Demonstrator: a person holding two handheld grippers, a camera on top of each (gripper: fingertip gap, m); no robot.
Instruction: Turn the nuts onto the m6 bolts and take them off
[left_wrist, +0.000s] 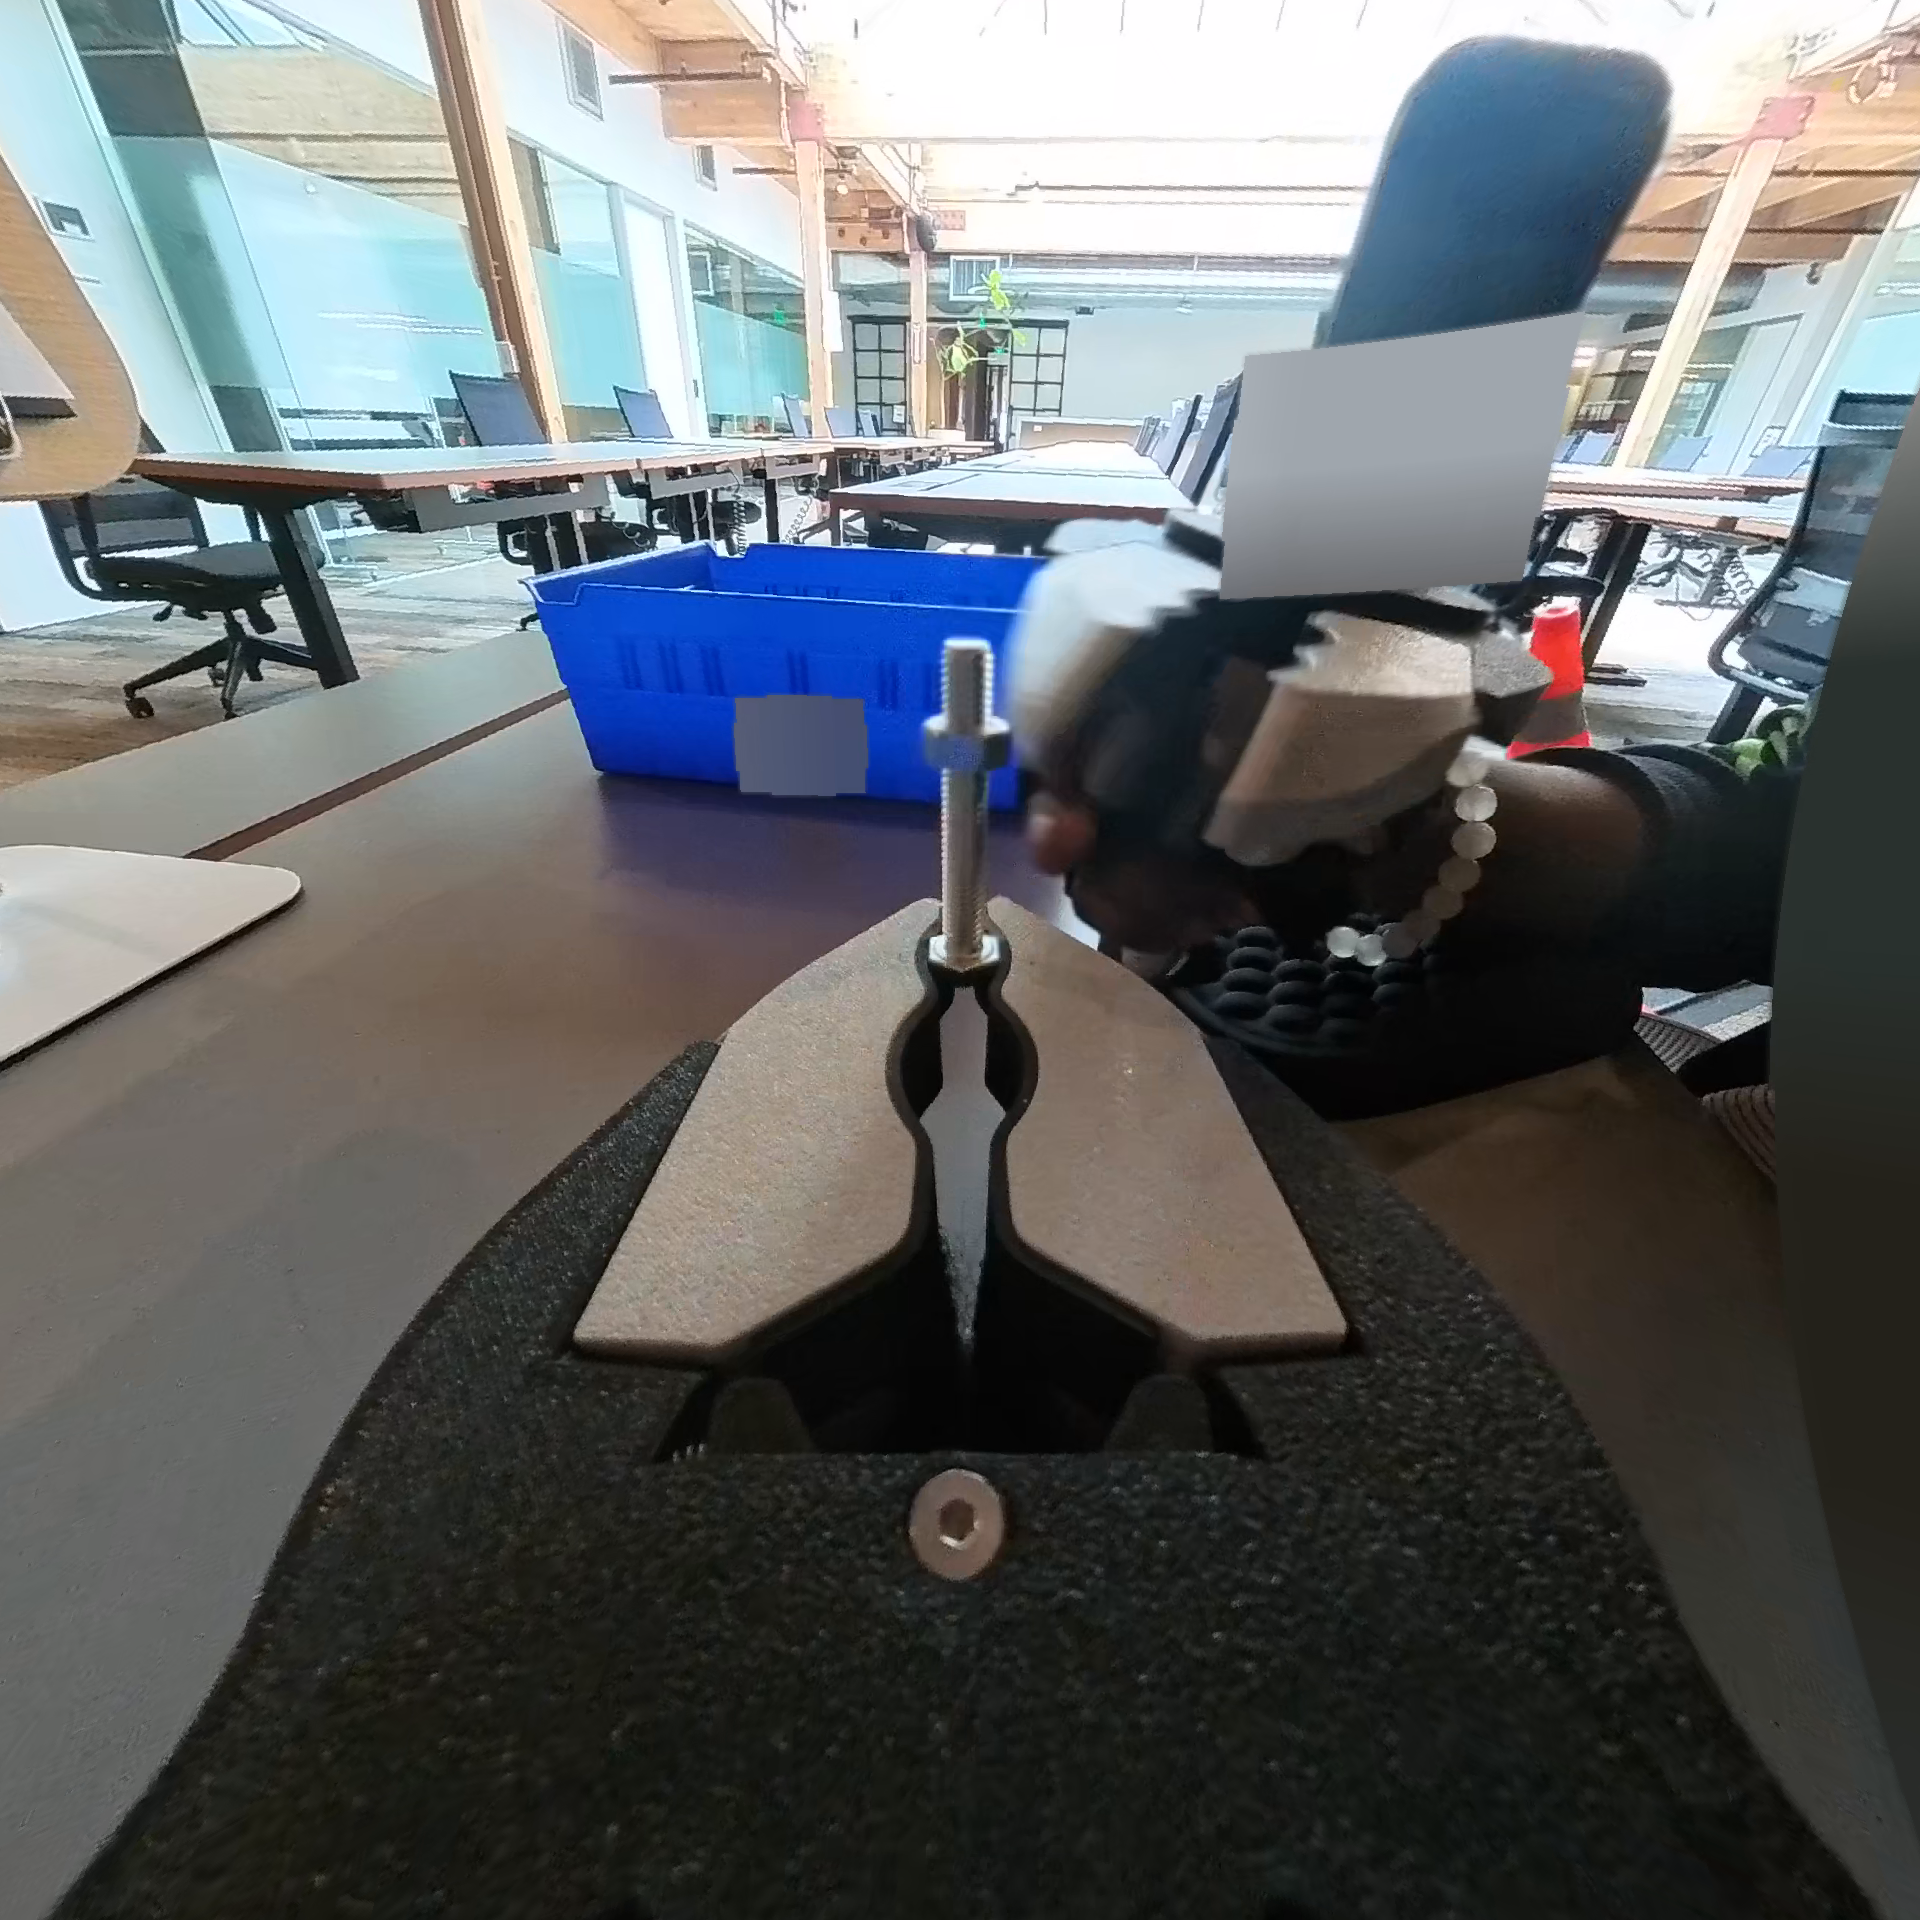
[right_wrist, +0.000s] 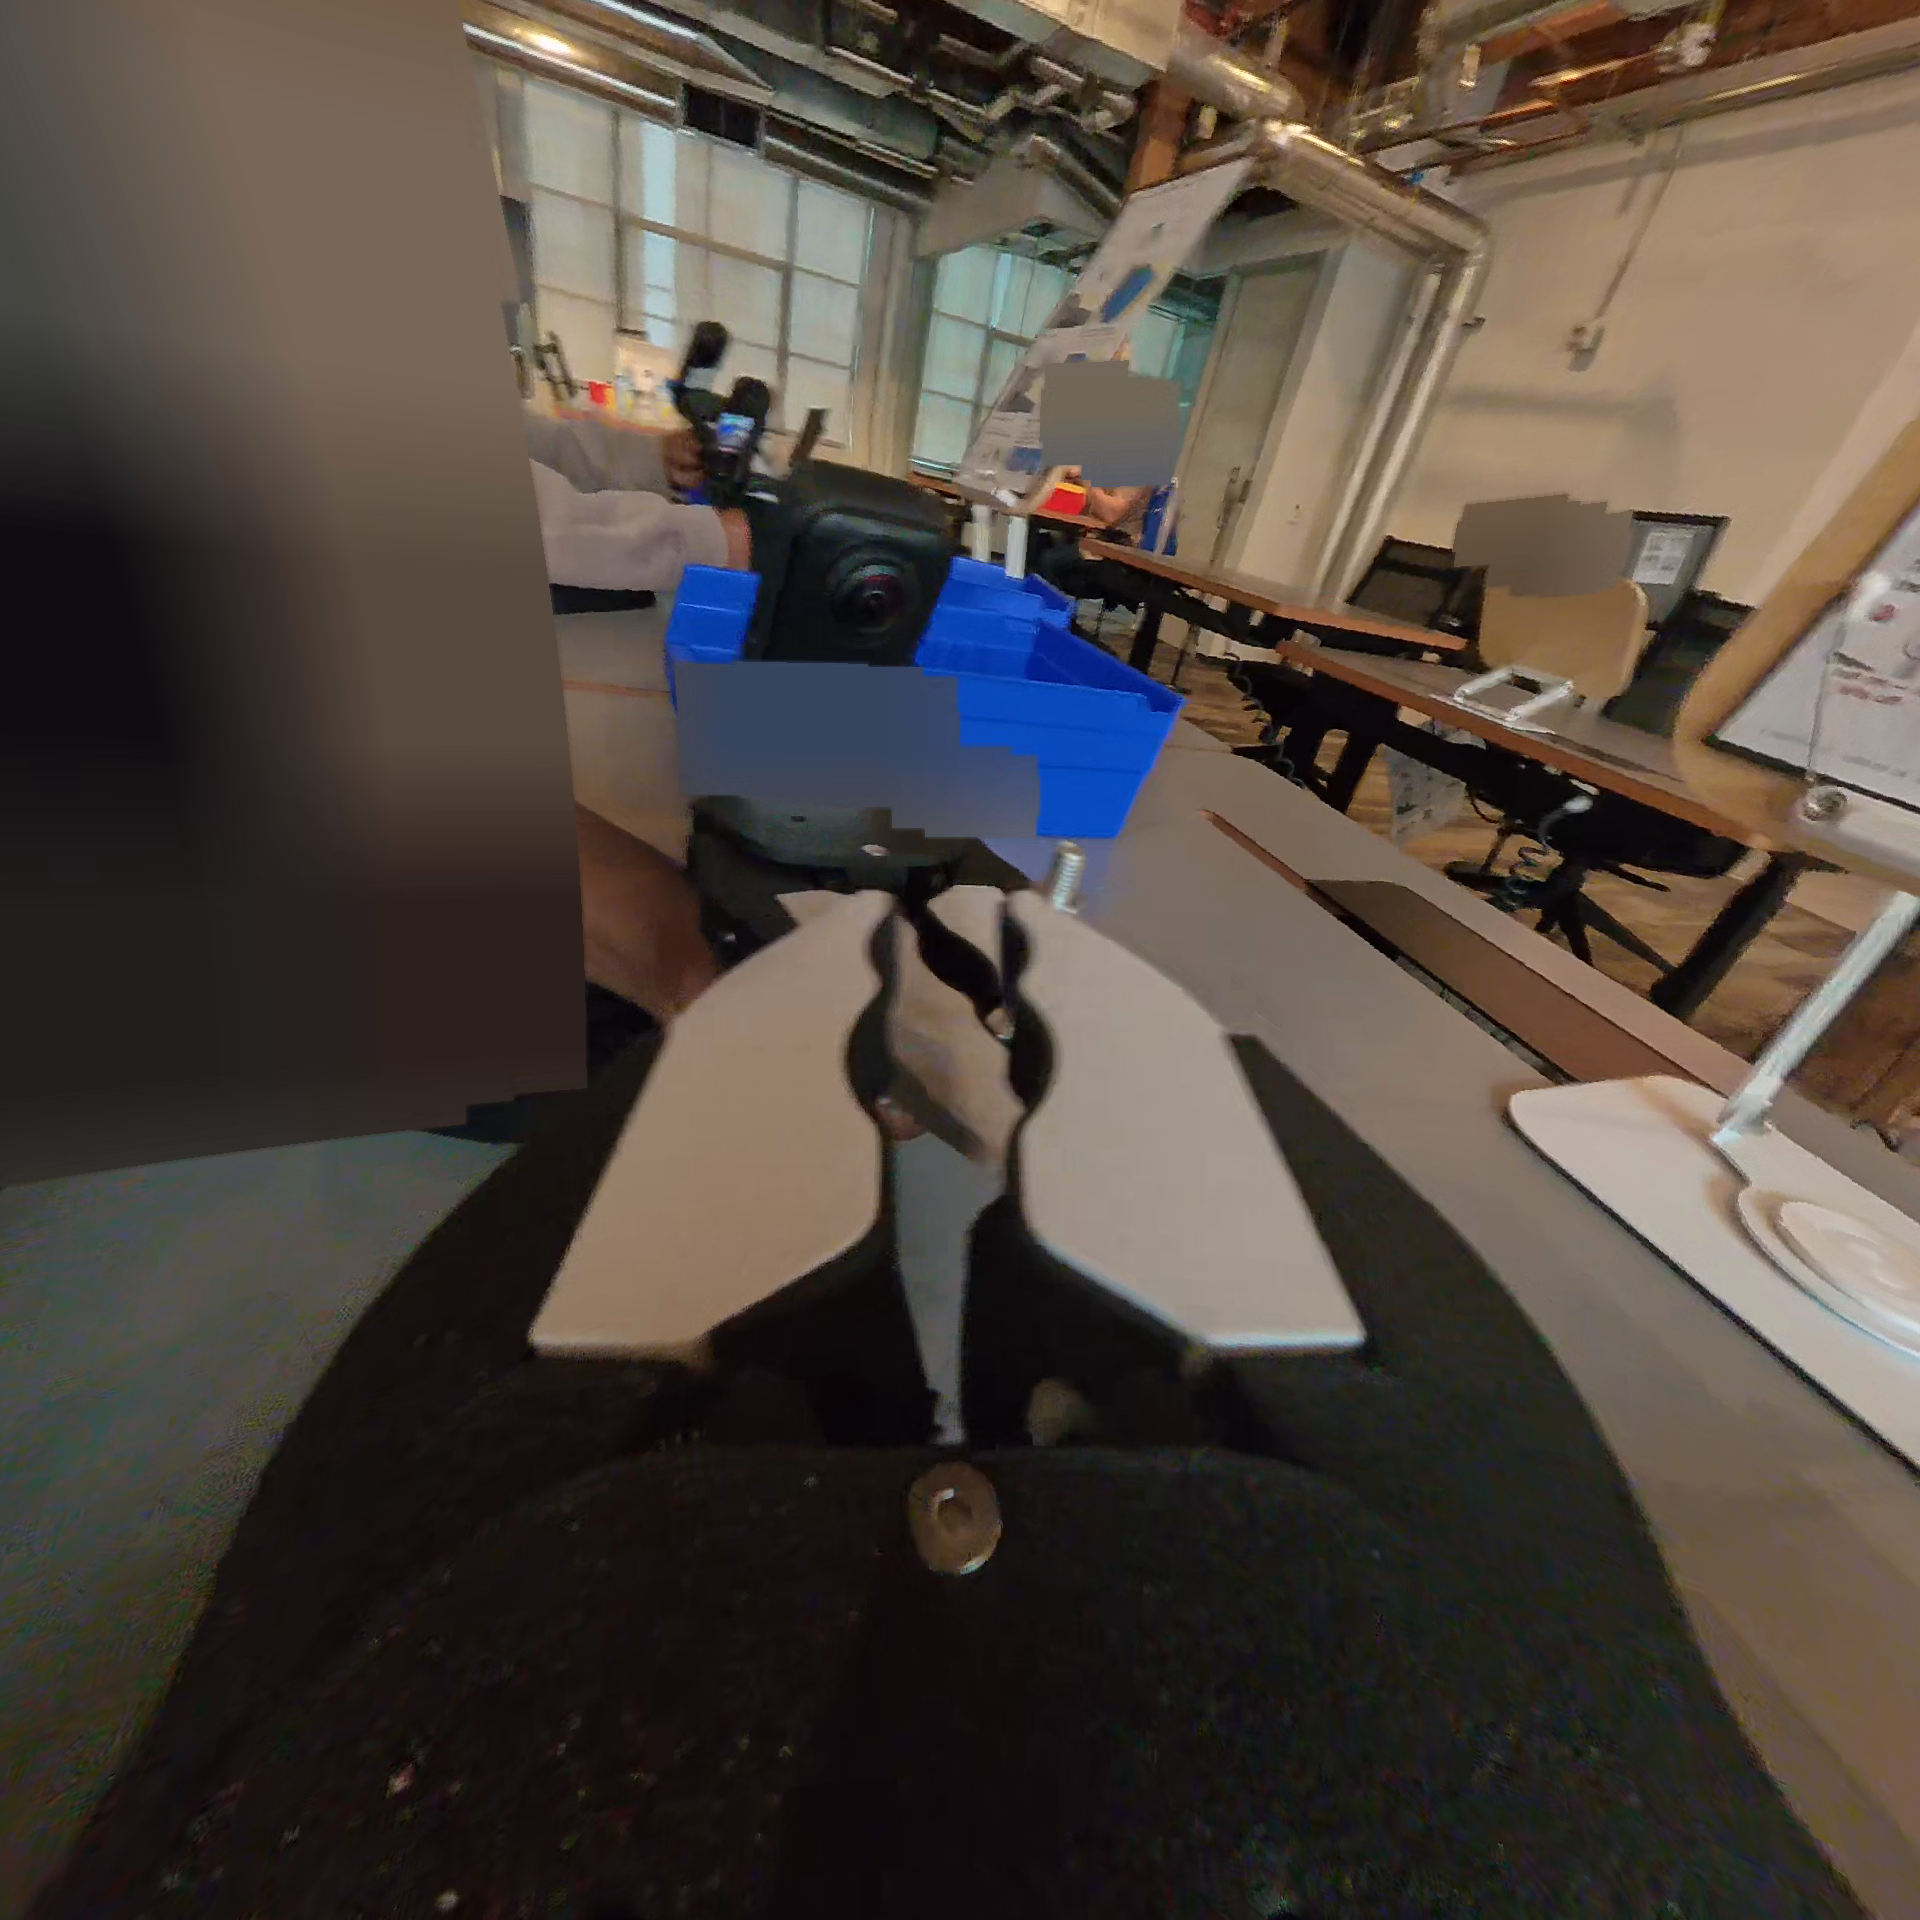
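Observation:
In the left wrist view my left gripper (left_wrist: 964, 927) is shut on the head end of a silver bolt (left_wrist: 961, 831) and holds it upright above the dark table (left_wrist: 416, 935). A silver nut (left_wrist: 966, 744) sits on the thread near the bolt's top. My right gripper (left_wrist: 1174, 727), blurred and held by a gloved hand, is just right of the nut and apart from it. In the right wrist view the right gripper (right_wrist: 945, 914) is open with nothing between its fingers. The bolt's top (right_wrist: 1065, 878) shows just beyond its right fingertip. The left gripper's camera (right_wrist: 852, 582) faces me.
A blue plastic bin (left_wrist: 779, 644) stands on the table behind the bolt; it also shows in the right wrist view (right_wrist: 1060, 727). A white stand base (left_wrist: 125, 925) lies at the left, seen too in the right wrist view (right_wrist: 1662, 1195). Desks, chairs and an orange cone (left_wrist: 1553, 675) stand beyond. One gripper's finger ends stand about 5 cm off the other's.

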